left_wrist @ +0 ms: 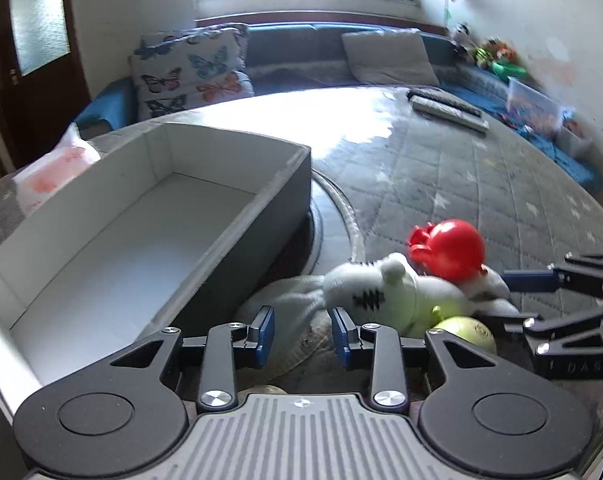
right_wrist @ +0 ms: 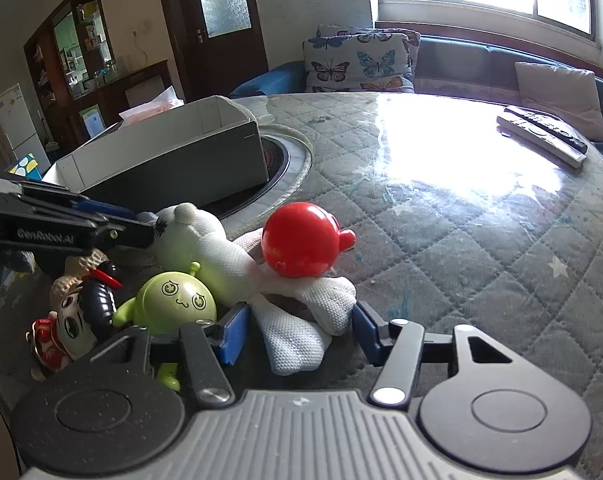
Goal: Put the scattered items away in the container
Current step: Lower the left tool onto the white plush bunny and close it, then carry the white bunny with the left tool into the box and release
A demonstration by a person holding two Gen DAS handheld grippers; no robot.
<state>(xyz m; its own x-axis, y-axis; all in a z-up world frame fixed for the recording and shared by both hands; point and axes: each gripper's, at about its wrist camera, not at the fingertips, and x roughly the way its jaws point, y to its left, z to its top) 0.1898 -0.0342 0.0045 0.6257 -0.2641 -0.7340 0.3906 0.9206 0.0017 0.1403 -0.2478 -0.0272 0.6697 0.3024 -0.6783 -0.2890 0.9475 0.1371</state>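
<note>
An empty grey box (left_wrist: 113, 236) with white inside stands on the round table, at the left in the left wrist view and at the back left in the right wrist view (right_wrist: 173, 156). A white plush shark (left_wrist: 385, 292) lies beside a red toy (left_wrist: 449, 248), a green alien figure (right_wrist: 173, 300) and a dark-haired doll (right_wrist: 73, 316). My left gripper (left_wrist: 301, 328) is open, its fingers around the shark's tail end. My right gripper (right_wrist: 297, 332) is open, its fingers around the shark's white fin (right_wrist: 301, 328); it also shows in the left wrist view (left_wrist: 513, 300).
Two remote controls (right_wrist: 541, 136) lie at the table's far right. A round recessed burner (right_wrist: 281, 156) sits by the box. A plastic bag (left_wrist: 49, 168) lies behind the box. A sofa with butterfly cushions (left_wrist: 189, 72) runs behind the table.
</note>
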